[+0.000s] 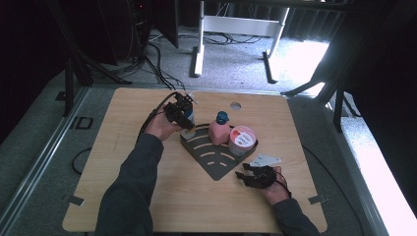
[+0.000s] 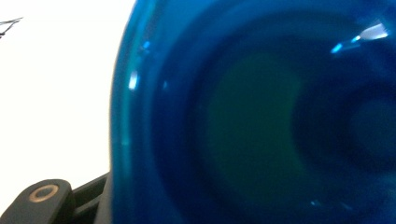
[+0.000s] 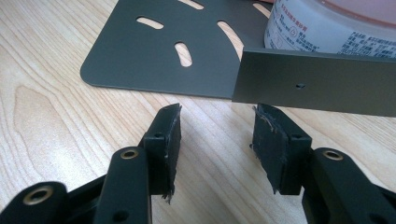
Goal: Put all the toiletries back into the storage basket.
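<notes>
A dark grey fan-shaped slotted tray point(image 1: 212, 162) lies in the middle of the wooden table. At its left end stands a blue translucent bottle point(image 1: 189, 127) with a white top, and my left gripper point(image 1: 185, 117) is shut on its body. Seen from the left gripper, the blue bottle point(image 2: 252, 121) is pressed right up against the camera. A pink bottle with a blue cap point(image 1: 219, 132) and a white tub with a pink lid point(image 1: 242, 139) also stand on the tray. My right gripper point(image 1: 244, 173) rests open near the tray's front corner. Its gap point(image 3: 215, 128) is empty, just short of the tray's raised wall point(image 3: 317, 88).
A round hole point(image 1: 235, 105) sits near the table's far edge. Beyond the table are a white frame's legs point(image 1: 198, 59) and cables on the grey floor. Bare wood point(image 1: 187, 201) lies in front of the tray, between the two arms.
</notes>
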`<state>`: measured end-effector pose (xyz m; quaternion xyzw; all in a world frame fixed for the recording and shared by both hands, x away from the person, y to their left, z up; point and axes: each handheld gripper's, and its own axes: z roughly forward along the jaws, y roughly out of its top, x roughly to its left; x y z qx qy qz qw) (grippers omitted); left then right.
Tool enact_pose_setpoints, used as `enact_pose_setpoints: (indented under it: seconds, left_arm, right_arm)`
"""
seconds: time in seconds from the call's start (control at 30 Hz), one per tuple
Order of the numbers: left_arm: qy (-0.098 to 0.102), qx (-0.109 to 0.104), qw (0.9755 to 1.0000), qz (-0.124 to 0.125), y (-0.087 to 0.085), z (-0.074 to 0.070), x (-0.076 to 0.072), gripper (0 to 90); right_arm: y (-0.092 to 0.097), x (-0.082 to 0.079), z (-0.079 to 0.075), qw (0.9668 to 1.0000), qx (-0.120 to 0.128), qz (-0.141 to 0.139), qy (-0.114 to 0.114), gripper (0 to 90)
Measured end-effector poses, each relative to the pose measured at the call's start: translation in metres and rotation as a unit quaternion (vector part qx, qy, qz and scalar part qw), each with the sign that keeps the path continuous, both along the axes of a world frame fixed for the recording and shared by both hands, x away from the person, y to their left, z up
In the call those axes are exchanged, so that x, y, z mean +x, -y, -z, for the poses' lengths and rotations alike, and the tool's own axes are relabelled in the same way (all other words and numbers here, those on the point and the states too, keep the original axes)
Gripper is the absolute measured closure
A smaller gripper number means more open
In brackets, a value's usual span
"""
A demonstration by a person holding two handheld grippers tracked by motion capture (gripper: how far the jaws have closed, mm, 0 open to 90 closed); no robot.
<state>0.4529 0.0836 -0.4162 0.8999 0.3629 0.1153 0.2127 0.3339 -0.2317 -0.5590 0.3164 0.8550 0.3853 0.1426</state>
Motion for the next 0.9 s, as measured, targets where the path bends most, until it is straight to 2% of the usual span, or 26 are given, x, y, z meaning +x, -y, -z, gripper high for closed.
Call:
enact_pose_setpoints:
  seconds: [0.9]
  left_arm:
    - [0.004,-0.003,1.0,0.001,0.019,0.01,0.007,55.2]
  right_arm:
    - [0.0,0.0,0.0,1.0,-0.001,0.0,0.001,51.4]
